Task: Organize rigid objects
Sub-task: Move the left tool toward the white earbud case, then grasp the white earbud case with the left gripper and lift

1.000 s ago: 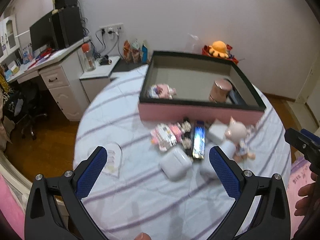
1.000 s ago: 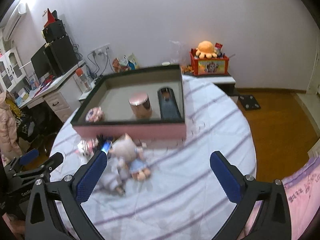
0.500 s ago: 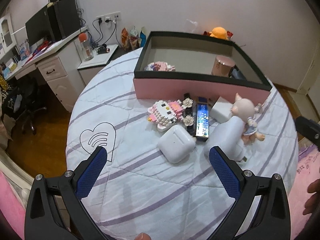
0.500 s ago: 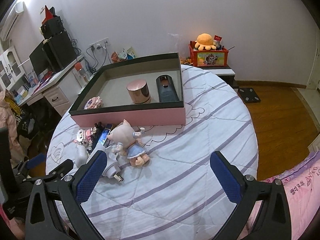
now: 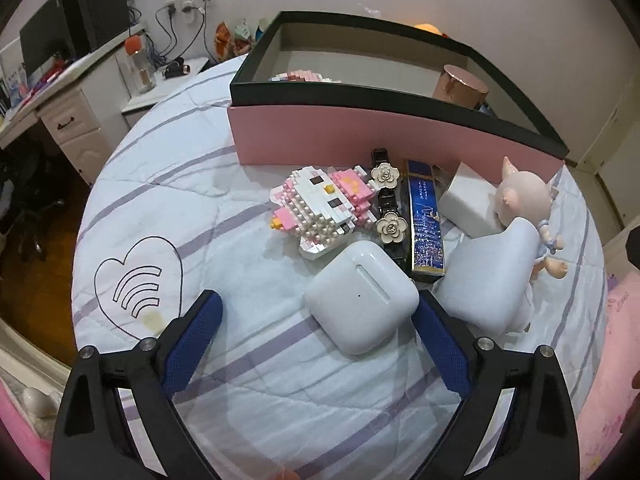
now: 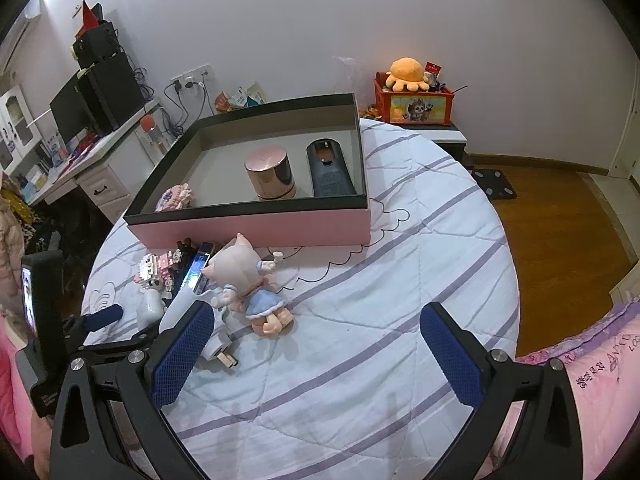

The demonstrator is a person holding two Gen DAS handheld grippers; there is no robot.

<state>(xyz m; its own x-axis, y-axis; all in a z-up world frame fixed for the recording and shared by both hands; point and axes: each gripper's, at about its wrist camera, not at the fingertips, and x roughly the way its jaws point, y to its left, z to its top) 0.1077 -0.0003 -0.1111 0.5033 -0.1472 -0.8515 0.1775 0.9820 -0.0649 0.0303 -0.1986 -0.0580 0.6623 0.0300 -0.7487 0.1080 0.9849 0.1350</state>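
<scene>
Right in front of the left gripper, jaws wide but just starting to close in, sits the white earbud case. It's partly between the pads, nearer the right one, and I can't see either pad pressing on it yet, so nothing's held atm. Right gripper is spread wide too w/ only bare quilt between its pads.

Just past the case, still loose on the bed: a white plug adapter off to the right, the block-built cat, a black flower bracelet, a blue slim box, a white box and the pig doll.

Further out, touching that pile, is the pink storage box. Inside so far: rose-gold cylinder, dark speaker-ish thing, small pink block figure.

So imo 3 in, 7 to go, not even halfway. Earbud case looks like next up.
</scene>
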